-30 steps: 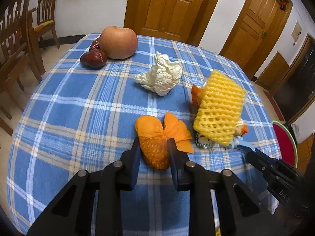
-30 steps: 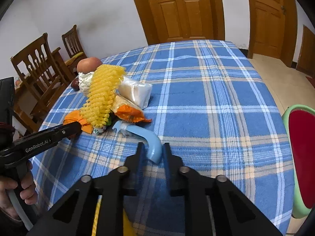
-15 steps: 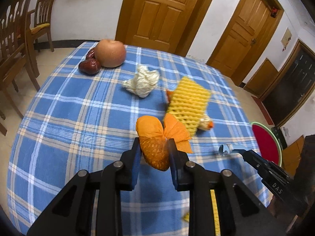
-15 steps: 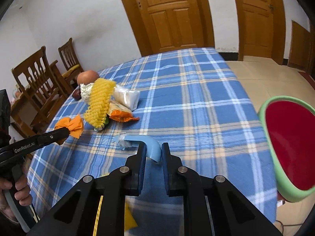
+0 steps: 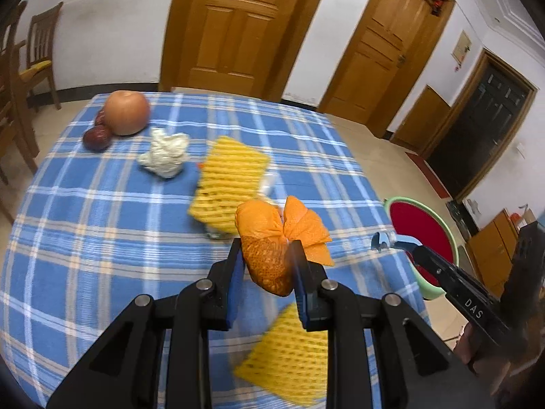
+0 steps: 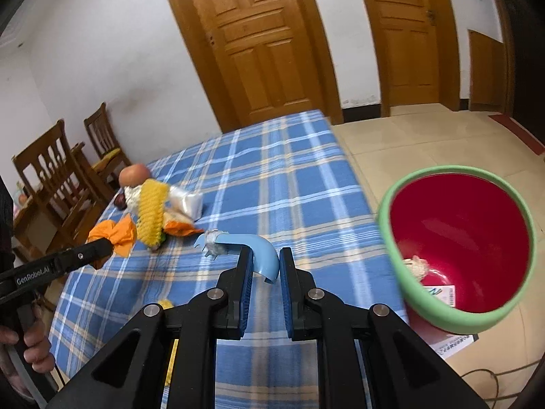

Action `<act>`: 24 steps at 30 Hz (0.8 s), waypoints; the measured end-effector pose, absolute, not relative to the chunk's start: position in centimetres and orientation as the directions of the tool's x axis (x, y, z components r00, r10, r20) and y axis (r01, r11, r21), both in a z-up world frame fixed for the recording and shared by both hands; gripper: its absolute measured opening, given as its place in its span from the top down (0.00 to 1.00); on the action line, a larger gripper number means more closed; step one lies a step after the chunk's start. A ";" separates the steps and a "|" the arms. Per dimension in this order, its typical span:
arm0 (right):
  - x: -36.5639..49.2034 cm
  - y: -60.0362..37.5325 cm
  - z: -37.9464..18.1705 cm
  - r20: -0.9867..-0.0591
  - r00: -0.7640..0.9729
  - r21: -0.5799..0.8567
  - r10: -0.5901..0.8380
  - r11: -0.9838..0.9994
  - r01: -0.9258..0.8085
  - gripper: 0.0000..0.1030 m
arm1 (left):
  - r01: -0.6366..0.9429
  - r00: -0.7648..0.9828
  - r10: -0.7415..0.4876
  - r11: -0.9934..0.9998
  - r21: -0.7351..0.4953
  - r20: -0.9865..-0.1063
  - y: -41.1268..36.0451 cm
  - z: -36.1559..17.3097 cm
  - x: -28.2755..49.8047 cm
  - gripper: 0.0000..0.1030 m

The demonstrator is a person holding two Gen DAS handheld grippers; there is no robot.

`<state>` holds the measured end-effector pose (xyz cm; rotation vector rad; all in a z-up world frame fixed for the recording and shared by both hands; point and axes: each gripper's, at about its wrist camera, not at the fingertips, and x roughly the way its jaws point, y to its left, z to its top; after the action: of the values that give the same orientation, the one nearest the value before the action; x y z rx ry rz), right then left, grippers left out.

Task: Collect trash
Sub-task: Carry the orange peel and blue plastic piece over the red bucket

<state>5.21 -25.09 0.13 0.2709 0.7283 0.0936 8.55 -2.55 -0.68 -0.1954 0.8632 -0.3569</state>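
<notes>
My left gripper (image 5: 267, 255) is shut on a piece of orange peel (image 5: 272, 238) and holds it above the blue plaid table (image 5: 102, 238). My right gripper (image 6: 266, 262) is shut on a curved blue plastic piece (image 6: 259, 248) with tape at its far end. That piece hangs near the table's right edge, close to the bin (image 6: 442, 320), which has a green rim and a red inside and stands on the floor. On the table lie a yellow foam net (image 5: 228, 180), crumpled white paper (image 5: 165, 153) and a second foam net (image 5: 289, 351) near the front edge.
An apple (image 5: 126, 112) and red dates (image 5: 97, 136) sit at the table's far left. A white packet (image 6: 187, 202) and an orange wrapper (image 6: 177, 226) lie by the foam net. Wooden chairs (image 6: 51, 177) stand at the left. The bin holds some scraps.
Both grippers have risen and moved right toward the bin, each carrying its piece. The peel and the blue piece have left the tablecloth, and the bin now fills more of the right wrist view.
</notes>
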 end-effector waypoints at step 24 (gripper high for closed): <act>1.5 -38.8 -0.2 -0.667 0.742 0.283 -0.068 0.898 0.337 0.85 | 0.525 0.413 -0.526 0.805 -0.277 -0.744 -20.5 -0.7 10.1 0.75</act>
<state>1.47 -38.82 -0.23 0.4048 0.7040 -0.2285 10.06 -20.50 -0.70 -0.0006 0.9351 -0.6608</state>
